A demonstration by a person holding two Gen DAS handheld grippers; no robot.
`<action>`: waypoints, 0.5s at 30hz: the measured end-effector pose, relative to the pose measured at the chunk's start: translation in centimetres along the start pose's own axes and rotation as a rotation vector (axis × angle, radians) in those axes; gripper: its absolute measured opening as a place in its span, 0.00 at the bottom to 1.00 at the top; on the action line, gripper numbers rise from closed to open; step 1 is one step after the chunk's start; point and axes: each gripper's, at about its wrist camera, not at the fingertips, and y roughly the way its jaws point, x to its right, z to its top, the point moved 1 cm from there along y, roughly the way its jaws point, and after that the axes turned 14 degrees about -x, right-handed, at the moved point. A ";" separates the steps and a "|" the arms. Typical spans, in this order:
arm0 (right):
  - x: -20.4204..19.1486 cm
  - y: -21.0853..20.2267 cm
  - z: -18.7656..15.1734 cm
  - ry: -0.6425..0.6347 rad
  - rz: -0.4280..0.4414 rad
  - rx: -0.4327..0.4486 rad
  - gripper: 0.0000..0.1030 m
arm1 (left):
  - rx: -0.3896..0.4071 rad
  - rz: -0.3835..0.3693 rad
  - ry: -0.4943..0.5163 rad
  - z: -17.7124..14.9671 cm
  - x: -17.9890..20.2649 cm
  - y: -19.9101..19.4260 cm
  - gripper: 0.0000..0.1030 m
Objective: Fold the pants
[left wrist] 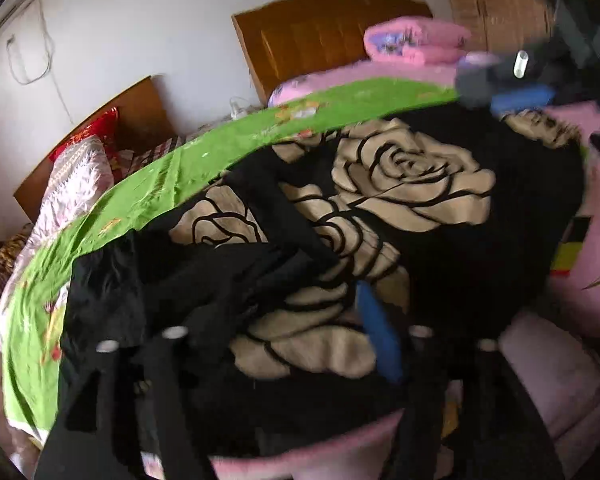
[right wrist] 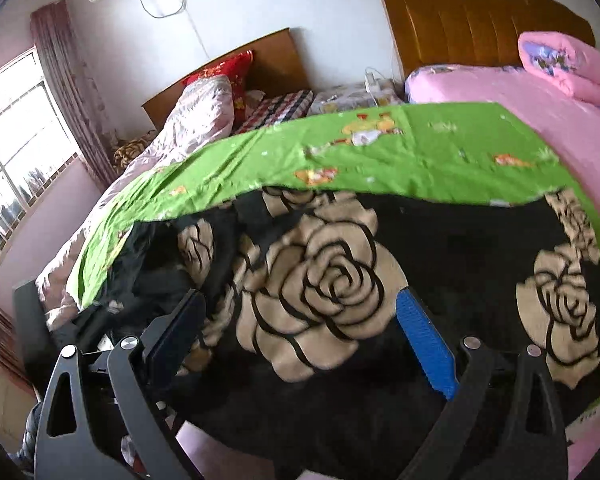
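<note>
The black pants [left wrist: 120, 280] lie crumpled at the left end of a black blanket with beige roses [left wrist: 412, 176]. My left gripper [left wrist: 284, 320] hangs over them with its jaws wide apart. Its blue pad [left wrist: 380, 336] is clear over the blanket, while its dark left finger is lost against the pants' cloth. My right gripper [left wrist: 500, 80] shows blurred at the upper right of the left wrist view. In the right wrist view the right gripper [right wrist: 300, 312] stands open above the rose blanket [right wrist: 332, 280] with nothing between its fingers. The pants [right wrist: 148, 268] lie left of it.
A green printed sheet [right wrist: 380, 152] lies beyond the blanket on a pink bed [right wrist: 480, 88]. A folded pink quilt [right wrist: 568, 64] rests by the wooden headboard [right wrist: 480, 20]. A second bed with a pale quilt [right wrist: 188, 120] stands to the left, near a window [right wrist: 16, 152].
</note>
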 end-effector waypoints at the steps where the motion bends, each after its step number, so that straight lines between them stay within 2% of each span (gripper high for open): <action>1: 0.2 0.3 -0.3 0.007 0.017 -0.007 0.91 | 0.032 -0.002 -0.023 -0.6 -0.7 -1.1 0.80; 2: 0.2 0.5 -0.2 0.011 0.033 -0.011 0.91 | 0.069 -0.007 -0.055 -1.4 -1.4 -2.7 0.84; 4: -0.2 1.1 -0.5 0.020 0.117 -0.021 0.91 | 0.144 -0.034 -0.163 -3.2 -4.5 -5.7 0.89; 6: -1.3 2.0 -0.5 0.036 0.236 -0.047 0.87 | 0.173 -0.025 -0.292 -4.9 -7.9 -7.3 0.97; 7: -2.0 2.8 -0.2 0.044 0.298 -0.069 0.81 | 0.164 -0.008 -0.353 -5.4 -9.7 -7.6 0.97; 8: -2.4 3.4 0.1 0.048 0.337 -0.086 0.80 | 0.129 0.028 -0.436 -6.4 -12.0 -7.2 0.97; 11: -4.8 6.1 1.2 0.061 0.442 -0.176 0.75 | 0.055 0.108 -0.579 -8.1 -16.1 -6.1 0.97; 13: -5.8 7.2 1.7 0.080 0.459 -0.205 0.75 | 0.030 0.126 -0.616 -9.0 -17.1 -5.7 0.97; 15: -7.0 7.9 2.3 0.066 0.414 -0.210 0.75 | 0.014 0.130 -0.625 -9.1 -17.4 -5.3 0.97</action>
